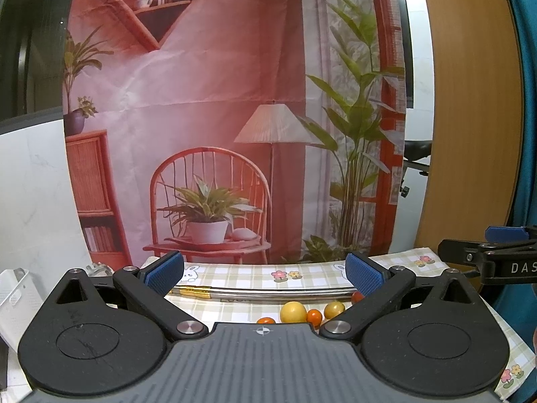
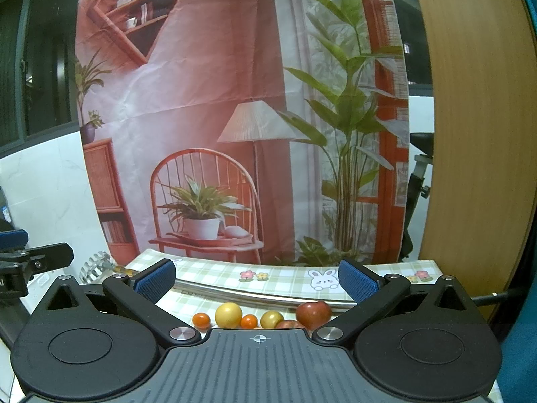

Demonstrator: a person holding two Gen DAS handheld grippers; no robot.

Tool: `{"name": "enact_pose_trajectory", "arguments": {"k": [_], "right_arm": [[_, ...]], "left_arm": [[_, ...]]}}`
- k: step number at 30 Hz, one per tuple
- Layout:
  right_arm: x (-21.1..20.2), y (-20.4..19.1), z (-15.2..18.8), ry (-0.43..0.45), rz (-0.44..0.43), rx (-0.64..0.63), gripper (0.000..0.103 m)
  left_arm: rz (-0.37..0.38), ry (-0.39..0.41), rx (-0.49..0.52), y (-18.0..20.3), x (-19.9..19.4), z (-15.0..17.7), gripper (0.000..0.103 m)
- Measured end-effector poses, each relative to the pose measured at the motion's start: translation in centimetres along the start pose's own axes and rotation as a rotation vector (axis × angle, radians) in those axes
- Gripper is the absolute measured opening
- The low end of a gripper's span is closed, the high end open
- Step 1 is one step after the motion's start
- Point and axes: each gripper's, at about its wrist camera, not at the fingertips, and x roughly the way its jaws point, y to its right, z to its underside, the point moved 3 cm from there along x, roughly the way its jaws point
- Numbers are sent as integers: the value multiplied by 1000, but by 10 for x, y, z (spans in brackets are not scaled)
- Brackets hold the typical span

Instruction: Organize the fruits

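Both hand-held grippers, left [image 1: 264, 273] and right [image 2: 256, 278], gape wide, holding nothing.

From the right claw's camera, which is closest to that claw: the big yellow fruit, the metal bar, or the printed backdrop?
1. Big yellow fruit, just ahead of the right claw, left of centre.
2. Metal bar, lying across the checked cloth behind the fruit.
3. Printed backdrop, hanging behind the table.

A staged recording set, not a real home: a creased printed fabric backdrop [image 2: 208, 107] picturing a red living room hangs behind a table under a green checked bunny-print tablecloth [image 2: 285, 277]; dark windows [image 2: 40, 67] and white marble-look wall panels [image 2: 43, 181] flank it.
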Motion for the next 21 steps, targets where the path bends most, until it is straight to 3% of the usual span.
{"name": "enact_pose_trajectory", "arguments": {"k": [13, 18, 21], "right_arm": [[0, 0, 0, -1, -2, 1, 103], [7, 0, 4, -6, 12, -10, 103], [18, 5, 11, -19, 12, -4, 103]], "left_arm": [[6, -14, -29, -2, 5, 2, 103], [49, -25, -104, -14, 17, 10, 103], [34, -41, -140, -24, 30, 20, 103]]}}
